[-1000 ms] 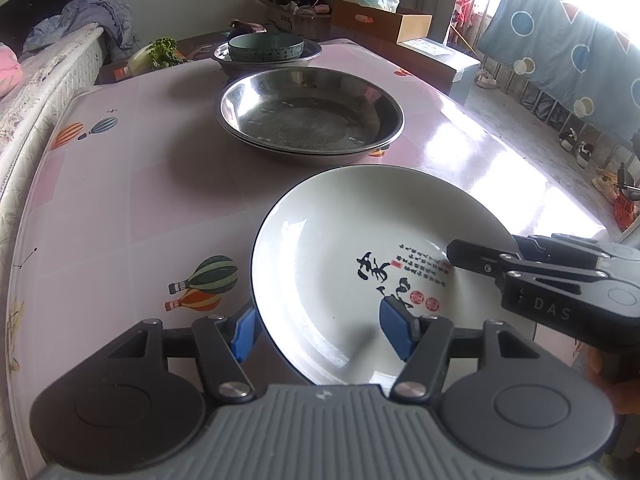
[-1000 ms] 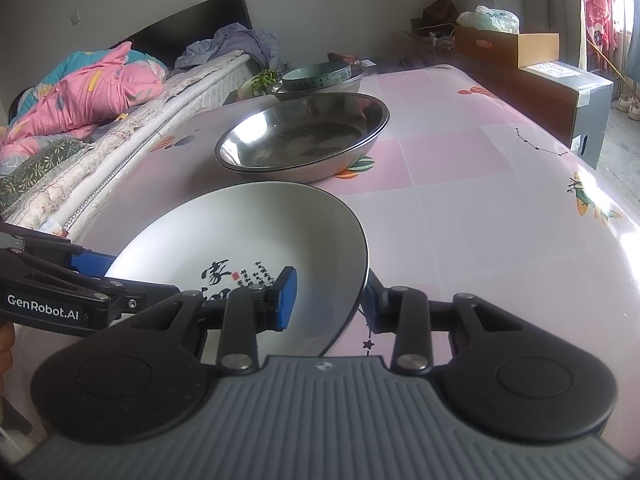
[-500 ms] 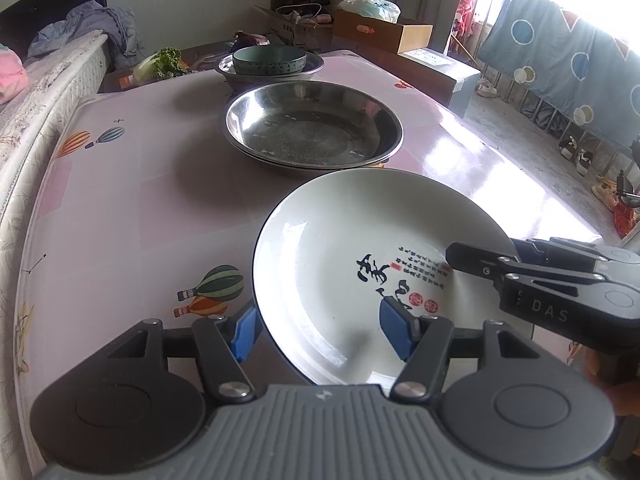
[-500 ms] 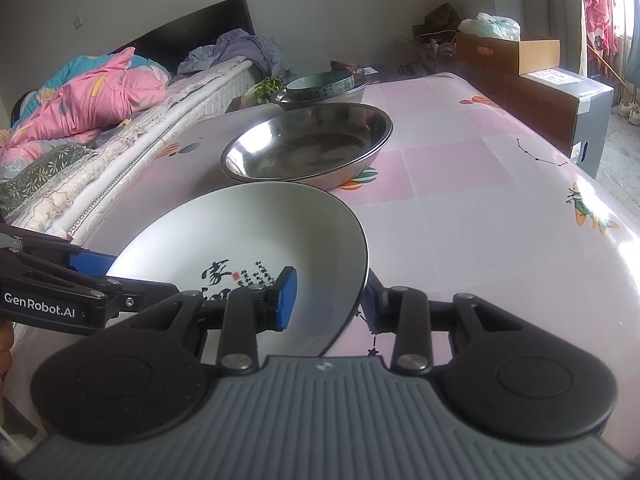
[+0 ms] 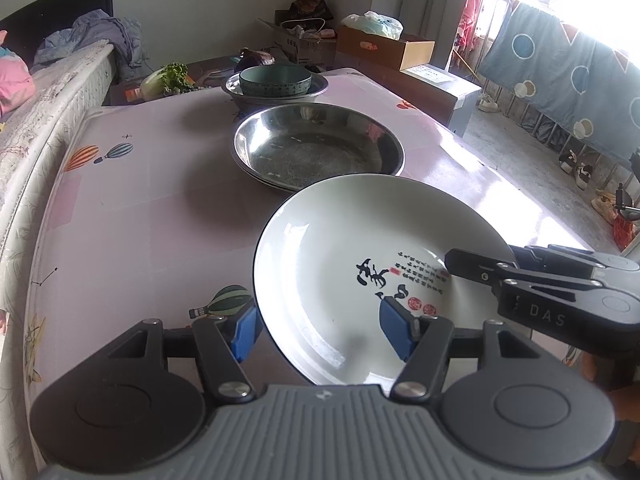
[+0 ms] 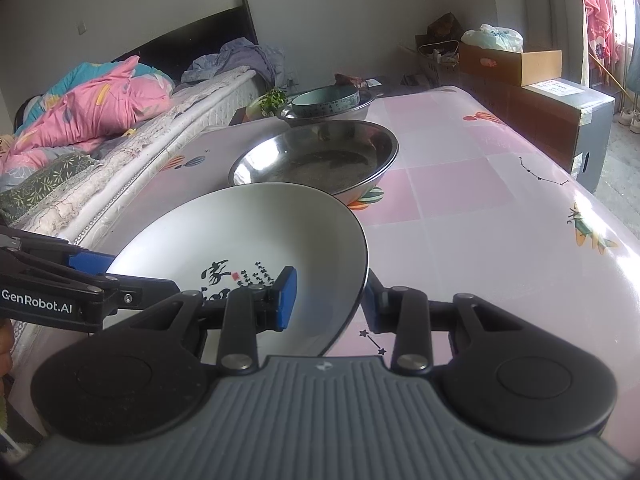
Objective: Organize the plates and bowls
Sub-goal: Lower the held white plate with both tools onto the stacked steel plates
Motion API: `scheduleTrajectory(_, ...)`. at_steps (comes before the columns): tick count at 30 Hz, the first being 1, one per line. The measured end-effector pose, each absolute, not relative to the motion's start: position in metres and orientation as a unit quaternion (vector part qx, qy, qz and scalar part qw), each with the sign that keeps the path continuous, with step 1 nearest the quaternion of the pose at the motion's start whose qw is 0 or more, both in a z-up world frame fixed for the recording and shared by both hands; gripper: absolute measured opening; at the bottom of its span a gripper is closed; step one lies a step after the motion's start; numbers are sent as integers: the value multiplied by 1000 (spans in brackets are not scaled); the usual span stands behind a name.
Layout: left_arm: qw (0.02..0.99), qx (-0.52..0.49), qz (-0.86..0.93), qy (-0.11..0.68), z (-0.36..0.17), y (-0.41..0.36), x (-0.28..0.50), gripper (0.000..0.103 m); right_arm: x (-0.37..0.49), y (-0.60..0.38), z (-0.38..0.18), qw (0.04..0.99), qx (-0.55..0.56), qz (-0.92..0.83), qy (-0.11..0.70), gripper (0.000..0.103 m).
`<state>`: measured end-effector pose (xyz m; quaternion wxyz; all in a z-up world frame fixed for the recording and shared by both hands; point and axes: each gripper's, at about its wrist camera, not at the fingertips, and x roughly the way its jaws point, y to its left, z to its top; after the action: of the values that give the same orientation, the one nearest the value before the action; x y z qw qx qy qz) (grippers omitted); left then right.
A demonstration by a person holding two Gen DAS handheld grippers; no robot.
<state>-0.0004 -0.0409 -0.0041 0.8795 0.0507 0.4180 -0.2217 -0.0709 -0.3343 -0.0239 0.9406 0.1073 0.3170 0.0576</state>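
White plate (image 5: 360,264) with black calligraphy and red seals, dark rim, is lifted off the bench (image 5: 140,200) and tilted, held from both sides. Left gripper (image 5: 316,330) straddles the plate's near-left rim: one blue pad under the outside, the other on the inner face, clamped on the plate. Right gripper (image 6: 330,300) grips the plate's opposite rim the same way, one pad inside the plate, one outside below the rim, jaws clamped on it. In the left wrist view the right gripper (image 5: 520,280) reaches in over the plate's right edge; in the right wrist view the left gripper (image 6: 92,276) comes in at the plate's (image 6: 248,248) left edge.

Just beyond the plate: large steel basin (image 5: 320,148) on the bench, its near rim partly hidden by the plate's far edge; looks like two nested, cannot tell for sure. Beyond the basin: smaller steel bowl (image 5: 276,88) with a teal bowl (image 5: 275,79) sitting inside it. Left of that bowl: leafy greens (image 5: 172,78). Bench cover is pink with balloon prints. Left of the plate, past the bench: bed (image 6: 100,132) with pink quilt. Far behind the basin: cardboard boxes (image 5: 384,46).
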Motion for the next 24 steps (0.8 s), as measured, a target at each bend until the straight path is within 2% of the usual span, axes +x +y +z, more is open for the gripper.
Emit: scheduleTrajectory(24,886,30,-218,407,21,-43,35,64,-27,-339,2,941,110,61,315,34)
